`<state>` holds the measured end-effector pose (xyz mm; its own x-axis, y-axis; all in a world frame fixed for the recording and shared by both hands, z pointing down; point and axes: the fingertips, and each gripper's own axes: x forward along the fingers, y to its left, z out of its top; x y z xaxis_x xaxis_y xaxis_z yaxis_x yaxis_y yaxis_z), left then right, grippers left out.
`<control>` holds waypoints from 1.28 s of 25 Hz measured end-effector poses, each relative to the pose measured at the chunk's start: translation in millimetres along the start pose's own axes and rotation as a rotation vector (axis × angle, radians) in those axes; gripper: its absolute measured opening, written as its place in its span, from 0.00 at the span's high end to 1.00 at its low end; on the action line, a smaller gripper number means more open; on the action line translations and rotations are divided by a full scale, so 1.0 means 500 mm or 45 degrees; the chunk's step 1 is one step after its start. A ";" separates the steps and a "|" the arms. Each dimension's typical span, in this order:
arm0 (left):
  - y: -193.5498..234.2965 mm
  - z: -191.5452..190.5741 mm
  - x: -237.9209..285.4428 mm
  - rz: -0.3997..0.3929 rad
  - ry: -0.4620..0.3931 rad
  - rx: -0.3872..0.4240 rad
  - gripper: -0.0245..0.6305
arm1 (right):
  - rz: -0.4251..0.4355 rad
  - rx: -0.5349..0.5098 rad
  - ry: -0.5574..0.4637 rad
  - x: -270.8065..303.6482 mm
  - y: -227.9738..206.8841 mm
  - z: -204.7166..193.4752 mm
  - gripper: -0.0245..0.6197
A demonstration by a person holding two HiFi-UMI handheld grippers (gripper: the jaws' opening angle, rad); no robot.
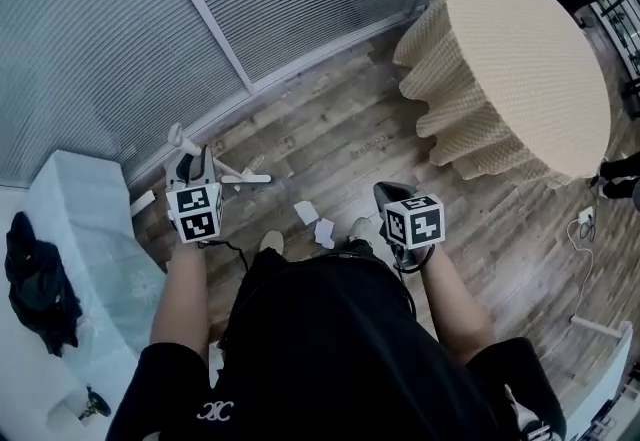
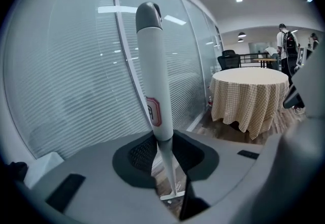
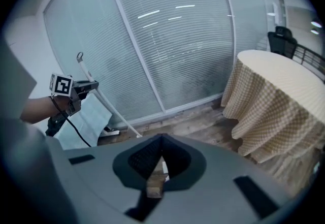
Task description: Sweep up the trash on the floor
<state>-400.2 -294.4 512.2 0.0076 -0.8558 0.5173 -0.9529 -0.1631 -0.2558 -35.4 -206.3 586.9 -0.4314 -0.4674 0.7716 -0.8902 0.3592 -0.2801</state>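
Scraps of paper (image 1: pixel 306 212), 2, lie mid-frame on the wood floor (image 1: pixel 340 144). Left gripper (image 1: pixel 192 167) clamps a white handle (image 2: pixel 152 81). Right gripper (image 1: pixel 392 199) jaws sit together, empty.

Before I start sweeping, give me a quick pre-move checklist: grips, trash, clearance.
1. Grip: left gripper clamped on the white handle: ok.
2. Second tool in the right gripper: not ok, jaws together, nothing held.
3. Target: paper scraps in the head view: ok.
4. Placement: tool's foot at the scraps: not ok, it sits apart, to their left.
5. Clearance: round table away from the scraps: ok.
6. Broom or dustpan: cannot tell.
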 end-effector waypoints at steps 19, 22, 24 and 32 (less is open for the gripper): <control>0.349 -0.121 0.187 0.024 0.075 -0.206 0.83 | -0.322 0.211 -0.078 0.012 0.323 -0.054 0.94; 0.314 -0.150 0.210 -0.052 0.117 -0.152 0.83 | -0.379 0.225 -0.059 -0.014 0.316 -0.063 0.94; 0.288 -0.163 0.217 -0.103 0.132 -0.147 0.83 | -0.410 0.252 -0.037 -0.026 0.312 -0.082 0.94; 0.191 -0.180 0.200 -0.281 0.145 -0.171 0.83 | -0.431 0.288 -0.034 -0.013 0.338 -0.115 0.94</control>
<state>-517.6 -351.5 612.9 0.1926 -0.7449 0.6387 -0.9637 -0.2663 -0.0199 -174.5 -96.1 567.8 -0.1093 -0.5504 0.8277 -0.9910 -0.0042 -0.1336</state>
